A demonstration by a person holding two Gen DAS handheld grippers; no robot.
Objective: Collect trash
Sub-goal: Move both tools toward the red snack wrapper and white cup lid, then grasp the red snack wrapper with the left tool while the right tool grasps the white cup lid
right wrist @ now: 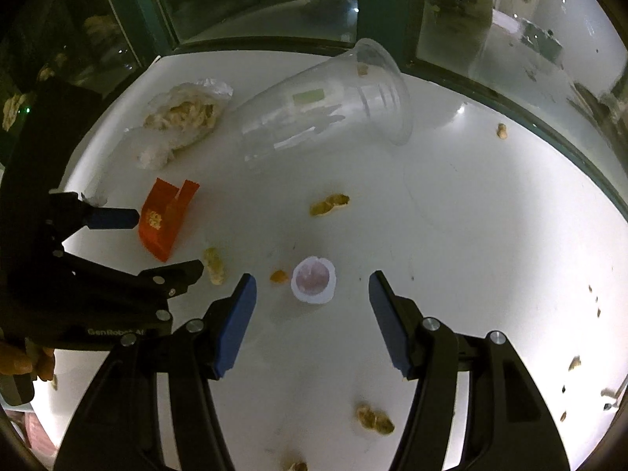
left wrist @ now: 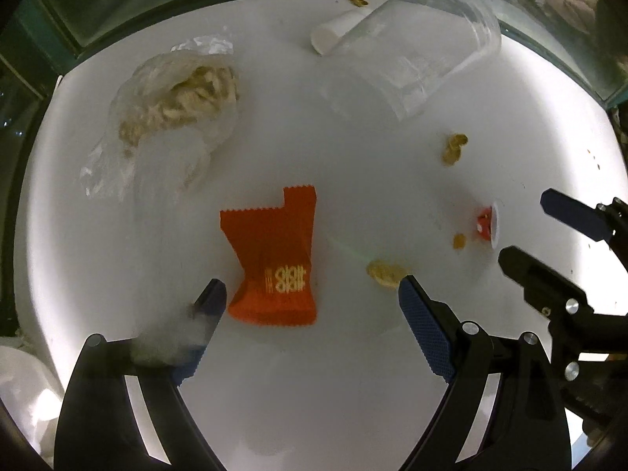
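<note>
Tabletop (right wrist: 451, 212): smooth white, semi-gloss, throws glare. Cup (right wrist: 333, 106) lying on it: clear thin plastic, ribbed near the rim. Red wrapper (left wrist: 274, 259) nearer than the cup: matt-looking foil or paper, serrated edges, hard to tell which. Bag (left wrist: 168, 117) left of the cup: thin crinkled translucent plastic film. Fingers (right wrist: 239, 322): matt black plastic, blue textured rubbery pads, shiny metal screw heads.
</note>
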